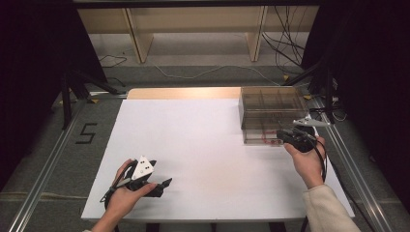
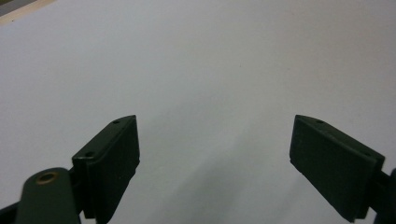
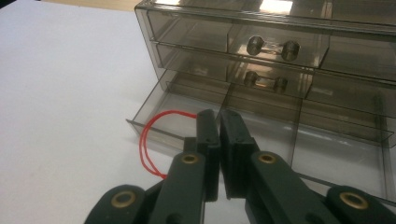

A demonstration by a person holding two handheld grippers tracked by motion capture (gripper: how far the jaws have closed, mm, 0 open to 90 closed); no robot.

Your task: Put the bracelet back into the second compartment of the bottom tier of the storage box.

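Observation:
A smoky clear drawer unit (image 1: 273, 104) stands at the table's far right, and its bottom drawer (image 3: 187, 100) is pulled out. A thin red cord (image 3: 145, 135) loops over that drawer's front wall and runs behind my right gripper's left jaw; I cannot tell if it is pinched. My right gripper (image 3: 218, 114) is shut, with its tips just over the open drawer (image 1: 263, 139). In the high view it (image 1: 286, 135) is held in a hand at the unit's front. My left gripper (image 1: 163, 187) rests near the front left, and in its own view it (image 2: 215, 122) is open over bare white table.
The white table top (image 1: 203, 145) has a wooden strip along its far edge. Two upper drawers each hold a small clear cylinder with metal ends (image 3: 273, 46). Black stands and cables flank the table, and a wooden shelf stands behind it.

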